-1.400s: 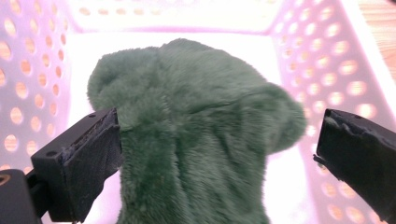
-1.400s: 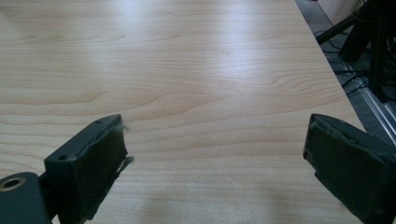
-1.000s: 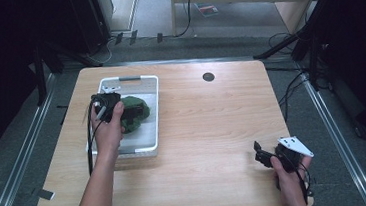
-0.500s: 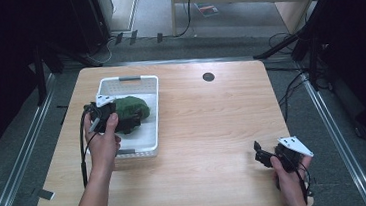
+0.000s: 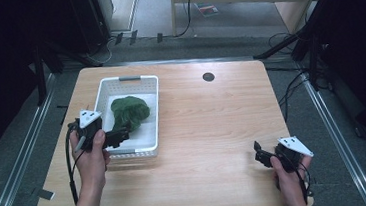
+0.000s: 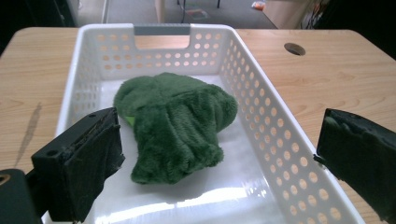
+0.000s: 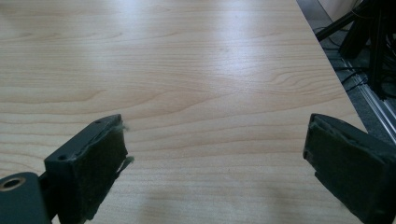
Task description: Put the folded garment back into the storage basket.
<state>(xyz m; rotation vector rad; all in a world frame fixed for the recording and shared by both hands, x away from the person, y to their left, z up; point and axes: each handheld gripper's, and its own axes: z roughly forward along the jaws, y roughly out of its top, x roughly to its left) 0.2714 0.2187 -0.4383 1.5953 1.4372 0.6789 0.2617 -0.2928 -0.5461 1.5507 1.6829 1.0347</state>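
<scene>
A green plush toy (image 6: 175,123) lies in the white perforated plastic basket (image 5: 152,113) near the wooden table's (image 5: 213,125) left edge. The left gripper (image 5: 116,137) hovers over the basket's near end, jaws apart and empty. The right gripper (image 5: 261,154) sits near the table's front right corner, jaws apart too.

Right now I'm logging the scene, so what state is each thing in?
White perforated plastic basket: upright on the table, holding the toy.
Green plush toy: slumped on the basket floor, ungripped.
Left hand-held gripper: open, jaws at the basket's near end, short of the toy.
Right hand-held gripper: open, empty, over bare wooden table.
</scene>
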